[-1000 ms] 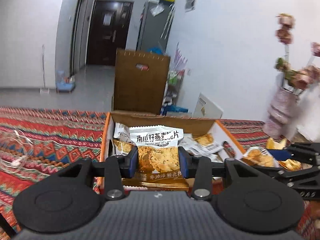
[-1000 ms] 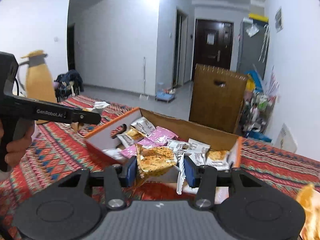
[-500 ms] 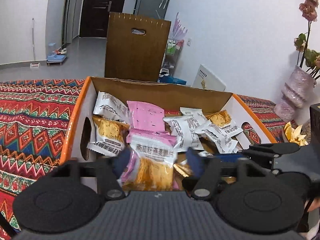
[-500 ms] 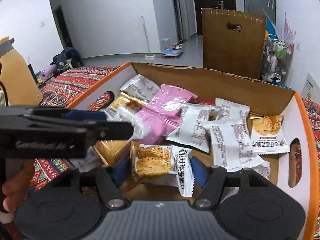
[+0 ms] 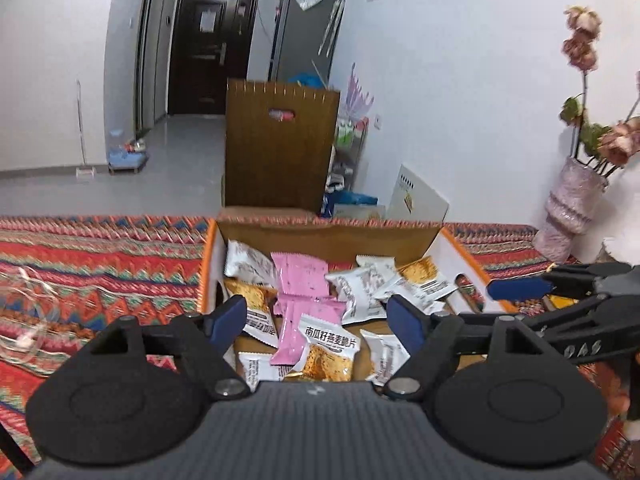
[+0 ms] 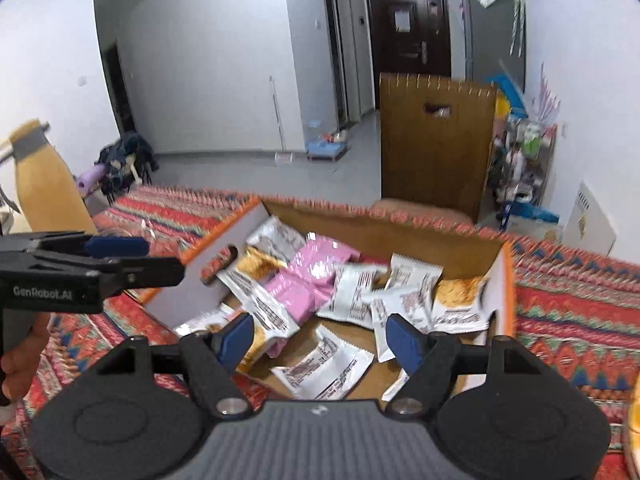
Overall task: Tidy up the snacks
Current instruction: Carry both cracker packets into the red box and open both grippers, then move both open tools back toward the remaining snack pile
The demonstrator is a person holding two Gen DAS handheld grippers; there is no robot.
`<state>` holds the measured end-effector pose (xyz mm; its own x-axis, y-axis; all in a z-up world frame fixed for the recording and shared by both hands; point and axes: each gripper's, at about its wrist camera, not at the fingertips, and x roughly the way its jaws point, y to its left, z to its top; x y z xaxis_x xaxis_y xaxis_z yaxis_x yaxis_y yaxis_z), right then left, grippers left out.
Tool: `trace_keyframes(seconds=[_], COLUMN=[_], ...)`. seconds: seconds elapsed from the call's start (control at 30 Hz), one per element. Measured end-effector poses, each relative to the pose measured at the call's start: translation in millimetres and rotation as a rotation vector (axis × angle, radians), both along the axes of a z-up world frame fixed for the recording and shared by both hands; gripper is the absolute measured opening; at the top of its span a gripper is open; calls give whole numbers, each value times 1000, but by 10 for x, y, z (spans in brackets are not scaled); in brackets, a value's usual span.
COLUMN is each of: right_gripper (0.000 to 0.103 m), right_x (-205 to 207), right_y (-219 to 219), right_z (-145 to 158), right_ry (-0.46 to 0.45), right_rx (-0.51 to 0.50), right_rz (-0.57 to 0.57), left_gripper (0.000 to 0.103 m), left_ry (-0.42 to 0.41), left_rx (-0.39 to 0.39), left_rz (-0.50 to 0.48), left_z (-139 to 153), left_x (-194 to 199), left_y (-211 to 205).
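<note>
An orange-rimmed cardboard box (image 5: 464,248) (image 6: 506,280) sits on the patterned cloth and holds several snack packets, white, pink and orange. A pumpkin-seed crisp packet (image 5: 330,354) lies at the box's near edge below my left gripper (image 5: 318,316), which is open and empty above the box. My right gripper (image 6: 320,334) is open and empty above the box's near side, over a white packet (image 6: 320,364). Pink packets (image 5: 302,280) (image 6: 312,276) lie in the middle. Each gripper shows at the edge of the other's view.
A vase of flowers (image 5: 576,196) stands at the right on the cloth. A tall brown cardboard panel (image 5: 280,140) stands behind the box. A yellow jug (image 6: 44,184) is at the far left. A thin white cable (image 5: 24,308) lies on the cloth at left.
Both grippers have opened and let go of their orange cracker packets into the box. Both have then drawn back and up from the box.
</note>
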<state>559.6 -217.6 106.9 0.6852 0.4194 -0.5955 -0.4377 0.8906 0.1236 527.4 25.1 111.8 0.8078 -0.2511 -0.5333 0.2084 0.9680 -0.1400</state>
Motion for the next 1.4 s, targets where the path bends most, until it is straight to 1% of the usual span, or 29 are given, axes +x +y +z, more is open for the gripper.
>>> trace_keyframes(seconds=[0.17,0.27,0.43,0.5,0.6,0.7,0.73,0.8,0.87,0.93,1.07,1.17,1.23,1.3,1.4], right_gripper=[75,79,84,85,90,94,94,95,98,102,102,102,102,102,102], right_x=[-606,-1036,-1779,-2098,-2582,-3013,-3153,-3409,-3636,-3820,-4145,-4227,-4234,-4257,-4249], right_y=[-191,-332,-564,-660,-776,-868,-899,-926,-929,-943,-926,-952,-963,-972,-1015], right_z=[431,613,668,627,531,380,318,173,23,-130,-485,-764,-896,-993,-1031], right_ry=[-83,-128,-176,-193,-240,-294,-314,-351,-366,-358,-322,-246,-193,-171,-164], right_rx=[-2,-9,-6,-10,-10,-13,-12,-20,-23,-9,-24,-1,3,-17,-17], right_rz=[-6,-15,-33,-40,-48,-70,-85,-103,-115,-129,-174,-224,-247,-264,-281], left_gripper=[86,87,97,98,99,100,100,101,102,103,103,103,103,103,103], left_ry=[-48,-64,-135,-149,-156,-194,-201,-189,-164,-146,-95,-51,-35,-27,-7], left_rx=[11,9,42,44,31,61,68,47,7,-1,50,38,41,45,42], left_rz=[0,-11,-15,-25,-20,12,29,49,71,93,81,63,51,46,44], left_z=[386,509,535,500,383,198,120,3,-123,-253,-492,-612,-653,-685,-726], left_x=[-626,-1040,-1786,-2090,-2535,-2994,-3140,-3337,-3512,-3638,-3759,-3796,-3789,-3760,-3671], left_y=[36,12,-107,-148,-203,-318,-376,-430,-478,-528,-627,-651,-687,-710,-748])
